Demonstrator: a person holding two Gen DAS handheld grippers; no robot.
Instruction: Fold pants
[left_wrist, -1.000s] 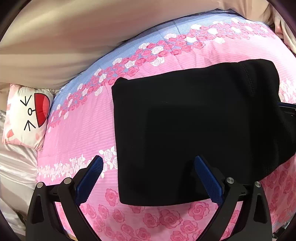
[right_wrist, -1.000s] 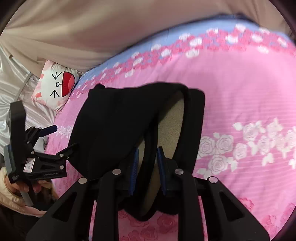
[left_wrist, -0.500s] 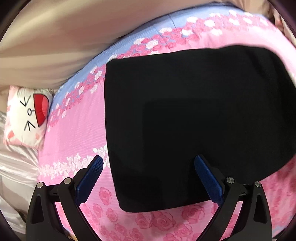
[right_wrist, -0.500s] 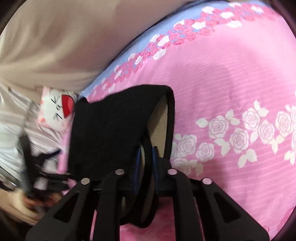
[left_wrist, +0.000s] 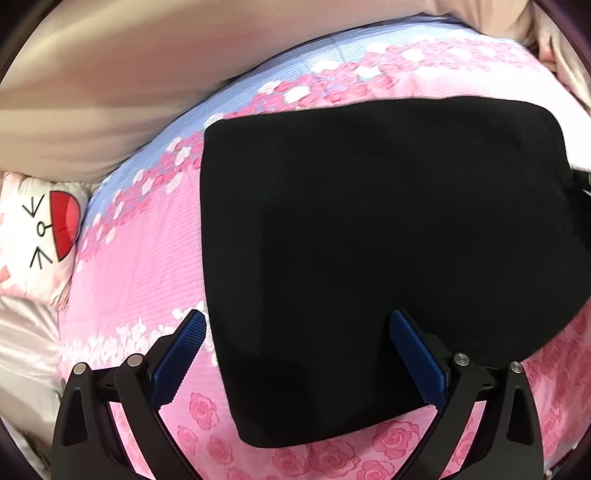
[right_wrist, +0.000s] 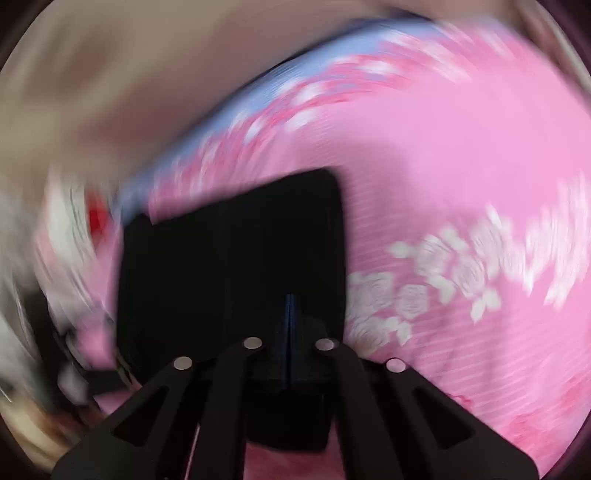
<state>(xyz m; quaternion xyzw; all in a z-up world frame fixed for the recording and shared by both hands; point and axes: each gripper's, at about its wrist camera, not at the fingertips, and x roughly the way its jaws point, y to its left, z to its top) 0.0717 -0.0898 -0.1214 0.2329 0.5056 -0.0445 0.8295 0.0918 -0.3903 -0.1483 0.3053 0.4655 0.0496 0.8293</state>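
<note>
The black pants (left_wrist: 369, 240) lie folded into a flat block on the pink rose-print bedsheet (left_wrist: 140, 280). My left gripper (left_wrist: 295, 317) hovers open over the block's near left part, with one blue pad (left_wrist: 181, 350) above the sheet and the other above the cloth, touching nothing. In the blurred right wrist view the pants (right_wrist: 229, 266) lie flat just ahead of my right gripper (right_wrist: 290, 306). Its pads are pressed together into a thin blue line, and I see no cloth between them.
A white cushion with a cat face (left_wrist: 37, 236) lies at the sheet's left edge. A beige curtain (left_wrist: 129, 81) hangs behind the bed. The sheet's far border is a blue band with roses (left_wrist: 332, 51). Pale satin bedding (left_wrist: 26, 347) lies at the near left.
The right gripper's jaws have closed fully and its view has rolled and blurred. The pants' waist opening that gaped in front of it now lies flat. The left gripper has stayed open.
</note>
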